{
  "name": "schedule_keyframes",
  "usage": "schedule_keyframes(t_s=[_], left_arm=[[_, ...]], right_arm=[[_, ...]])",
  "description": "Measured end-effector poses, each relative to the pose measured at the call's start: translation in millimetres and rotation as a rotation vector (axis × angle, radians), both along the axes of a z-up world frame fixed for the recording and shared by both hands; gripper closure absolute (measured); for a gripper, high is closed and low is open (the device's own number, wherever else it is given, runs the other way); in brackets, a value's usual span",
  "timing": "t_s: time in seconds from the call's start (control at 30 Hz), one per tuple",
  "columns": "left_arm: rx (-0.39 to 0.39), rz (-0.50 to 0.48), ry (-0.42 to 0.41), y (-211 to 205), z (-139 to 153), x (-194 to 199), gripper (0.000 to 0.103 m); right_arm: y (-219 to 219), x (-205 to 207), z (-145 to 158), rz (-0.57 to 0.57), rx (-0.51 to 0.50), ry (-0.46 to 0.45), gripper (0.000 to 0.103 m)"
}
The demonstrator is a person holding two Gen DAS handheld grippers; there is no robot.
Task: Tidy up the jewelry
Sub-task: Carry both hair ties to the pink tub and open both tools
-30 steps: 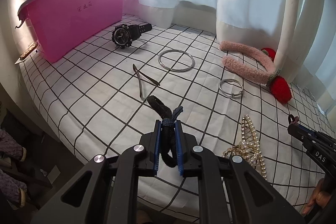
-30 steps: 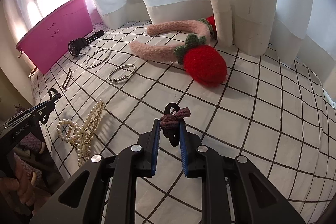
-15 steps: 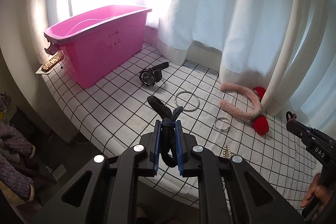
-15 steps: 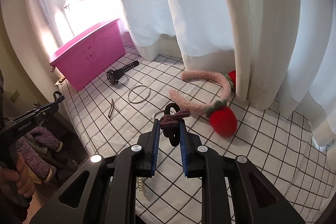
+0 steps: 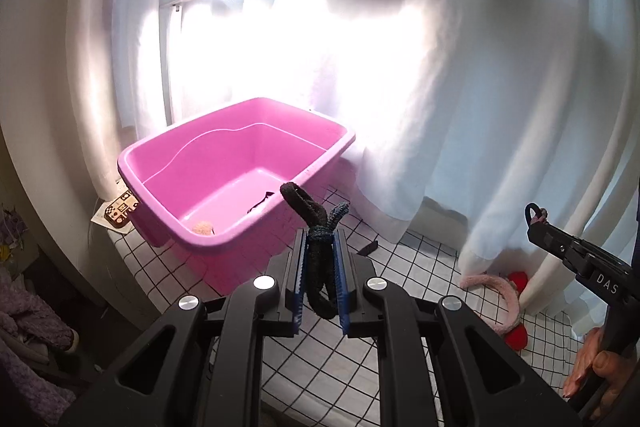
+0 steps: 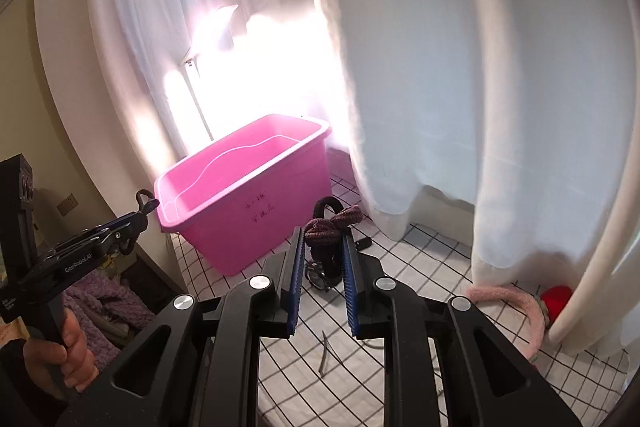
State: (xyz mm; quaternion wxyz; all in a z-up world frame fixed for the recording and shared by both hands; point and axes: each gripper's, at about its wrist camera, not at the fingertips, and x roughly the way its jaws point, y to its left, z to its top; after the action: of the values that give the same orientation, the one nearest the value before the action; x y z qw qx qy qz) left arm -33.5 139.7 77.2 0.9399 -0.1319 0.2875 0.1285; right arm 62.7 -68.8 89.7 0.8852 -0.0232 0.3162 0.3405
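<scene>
A: Left wrist view: the left gripper (image 5: 319,267) is clamped on a dark hair tie (image 5: 316,259), pink bin (image 5: 320,163) at 11 o'clock.

B: Right wrist view: the right gripper (image 6: 322,259) pinches a maroon hair tie (image 6: 328,227) at its knot; probably soft, light, springy.

Likely a home bedroom: white curtains (image 5: 460,107) hang at a bright window behind the pink tub (image 5: 240,187), which sits on a checked bed sheet (image 5: 420,267).
</scene>
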Motion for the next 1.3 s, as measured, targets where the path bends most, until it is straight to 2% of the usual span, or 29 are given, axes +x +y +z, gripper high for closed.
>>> schedule_keyframes(t_s=[0.2,0.37,0.63,0.87,1.17,1.23,1.27,1.3], left_arm=[[-0.005,0.038,0.029,89,3,46,0.089],[-0.048,0.050,0.090,148,-14,82,0.089],[-0.119,0.021,0.166,195,-44,126,0.089],[-0.186,0.014,0.251,217,-73,150,0.089],[-0.236,0.027,0.379,231,-96,171,0.088],[-0.233,0.033,0.391,233,-98,173,0.081],[-0.227,0.035,0.396,233,-98,173,0.070],[-0.220,0.037,0.399,233,-97,173,0.049]], right_arm=[[107,46,5,0.057,-0.003,0.030,0.085],[185,90,5,0.104,-0.040,0.050,0.085],[282,144,-20,0.175,-0.154,0.120,0.085],[328,182,-59,0.209,-0.254,0.241,0.085],[345,217,-92,0.201,-0.351,0.389,0.085],[347,220,-96,0.193,-0.369,0.398,0.075],[346,220,-96,0.182,-0.377,0.387,0.060],[348,221,-97,0.176,-0.379,0.381,0.048]])
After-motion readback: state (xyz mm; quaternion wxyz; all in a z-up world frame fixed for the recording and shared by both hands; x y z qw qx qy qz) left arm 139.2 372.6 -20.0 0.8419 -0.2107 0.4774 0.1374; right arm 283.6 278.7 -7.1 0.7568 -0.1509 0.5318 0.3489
